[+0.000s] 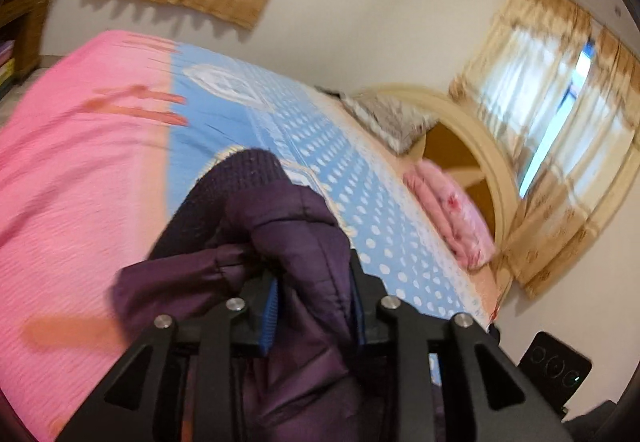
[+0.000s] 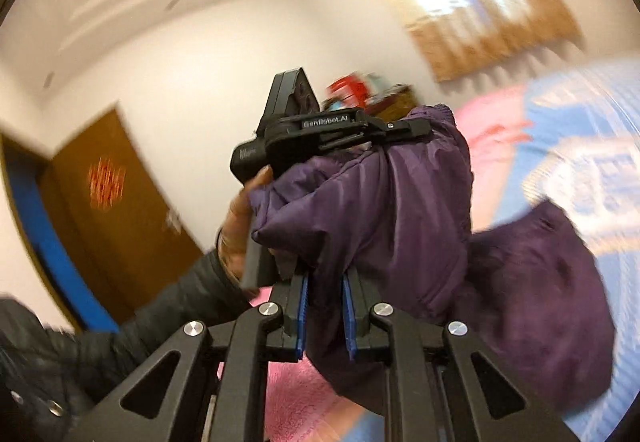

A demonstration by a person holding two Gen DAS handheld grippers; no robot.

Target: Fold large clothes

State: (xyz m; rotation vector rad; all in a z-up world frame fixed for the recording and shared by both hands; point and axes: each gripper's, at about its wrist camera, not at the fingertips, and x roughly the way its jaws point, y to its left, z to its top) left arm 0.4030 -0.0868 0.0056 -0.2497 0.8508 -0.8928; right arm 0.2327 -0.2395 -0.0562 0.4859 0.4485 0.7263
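On the left of the scene, the left gripper has a bunched part of the purple padded jacket between its blue pads; the fabric fills the gap and the pads seem to press on it, so I judge it is gripping. The knitted cuff of the jacket stands up in front of it. Below lies the bed, with a pink cover on its left part and a blue dotted sheet toward the headboard side.

To the right, the right gripper is closed on another fold of the same jacket. The garment is held up in the air over the bed, not lying flat, and the rest of it hangs down at the right.

The step in hand seems to be lifting the jacket to arrange it. The next move probably calls for laying it flat on the bed, with both grips kept firm.
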